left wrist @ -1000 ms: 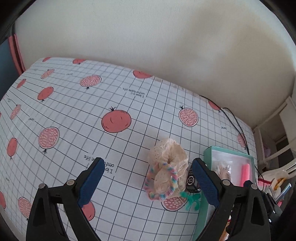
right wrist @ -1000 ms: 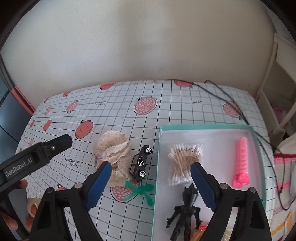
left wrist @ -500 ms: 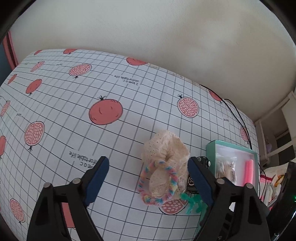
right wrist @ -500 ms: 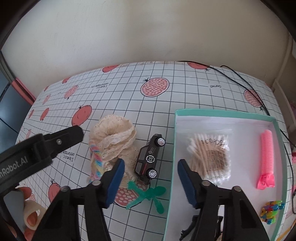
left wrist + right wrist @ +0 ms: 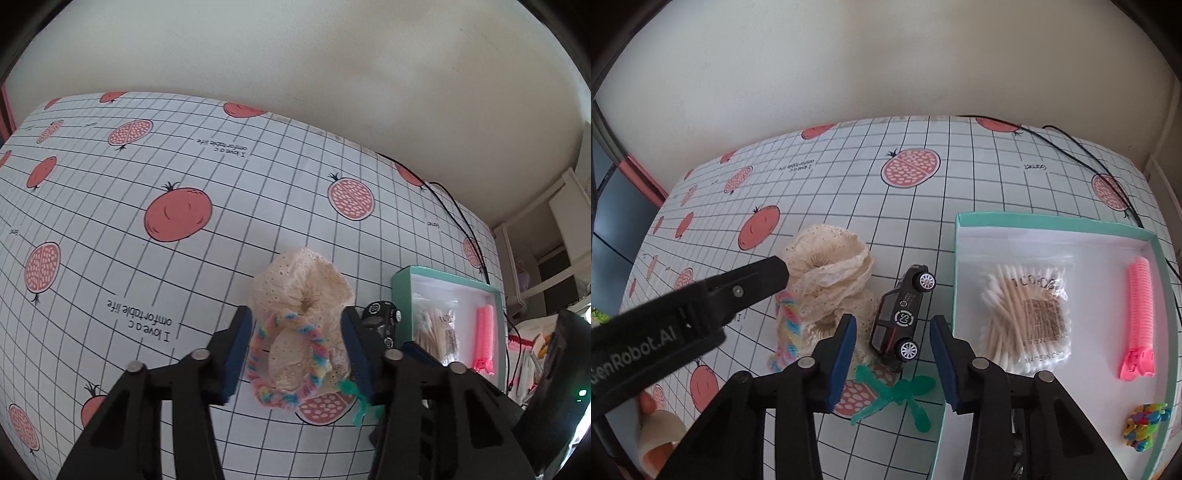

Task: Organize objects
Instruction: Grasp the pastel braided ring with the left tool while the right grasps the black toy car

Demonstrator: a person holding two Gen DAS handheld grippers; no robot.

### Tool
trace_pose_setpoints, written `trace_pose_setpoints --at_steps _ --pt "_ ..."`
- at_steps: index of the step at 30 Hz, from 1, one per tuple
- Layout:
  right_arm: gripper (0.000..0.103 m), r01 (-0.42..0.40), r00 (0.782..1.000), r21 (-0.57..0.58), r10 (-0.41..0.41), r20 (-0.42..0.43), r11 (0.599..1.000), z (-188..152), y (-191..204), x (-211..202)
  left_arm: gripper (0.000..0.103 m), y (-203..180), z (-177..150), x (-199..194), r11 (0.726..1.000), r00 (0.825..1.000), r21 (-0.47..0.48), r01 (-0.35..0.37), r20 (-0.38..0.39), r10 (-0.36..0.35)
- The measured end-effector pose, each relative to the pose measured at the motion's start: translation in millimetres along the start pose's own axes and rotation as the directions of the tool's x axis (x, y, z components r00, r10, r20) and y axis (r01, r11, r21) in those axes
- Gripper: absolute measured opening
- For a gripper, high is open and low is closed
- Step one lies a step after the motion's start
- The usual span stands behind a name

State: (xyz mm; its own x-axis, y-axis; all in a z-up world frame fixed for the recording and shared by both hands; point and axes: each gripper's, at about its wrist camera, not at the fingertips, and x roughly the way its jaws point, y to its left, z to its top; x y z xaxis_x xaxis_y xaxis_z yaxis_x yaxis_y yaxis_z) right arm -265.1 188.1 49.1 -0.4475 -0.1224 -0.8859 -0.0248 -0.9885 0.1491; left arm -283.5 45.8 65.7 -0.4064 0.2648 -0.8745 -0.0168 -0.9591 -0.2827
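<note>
right gripper (image 5: 893, 360) open astride toy car (image 5: 902, 318); teal box (image 5: 1052, 228) beside

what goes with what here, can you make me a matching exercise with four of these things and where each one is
1 toy car
2 cotton swabs
3 rainbow loop
4 green propeller

a inside the teal box
b between the right gripper jaws
c between the left gripper jaws, on the cream lace
d flat on the cloth nearest the camera

Pairs: 1-b, 2-a, 3-c, 4-d
</note>
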Motion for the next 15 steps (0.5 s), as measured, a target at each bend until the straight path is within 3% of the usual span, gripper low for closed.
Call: trace_pose_setpoints --at_steps 3,15 --pt "0.042 -0.001 1.000 0.000 0.001 -0.008 1.000 -1.1 0.4 4.0 0.040 -2.8 -1.9 3.0 1.000 1.000 0.011 0.001 -0.007 -0.001" --pt "0.035 -0.009 0.999 -0.001 0.009 -0.039 1.000 -6.9 2.4 19.4 0.019 -2.0 -3.8 19.6 0.999 0.998 -0.005 0.036 -0.045 -0.036"
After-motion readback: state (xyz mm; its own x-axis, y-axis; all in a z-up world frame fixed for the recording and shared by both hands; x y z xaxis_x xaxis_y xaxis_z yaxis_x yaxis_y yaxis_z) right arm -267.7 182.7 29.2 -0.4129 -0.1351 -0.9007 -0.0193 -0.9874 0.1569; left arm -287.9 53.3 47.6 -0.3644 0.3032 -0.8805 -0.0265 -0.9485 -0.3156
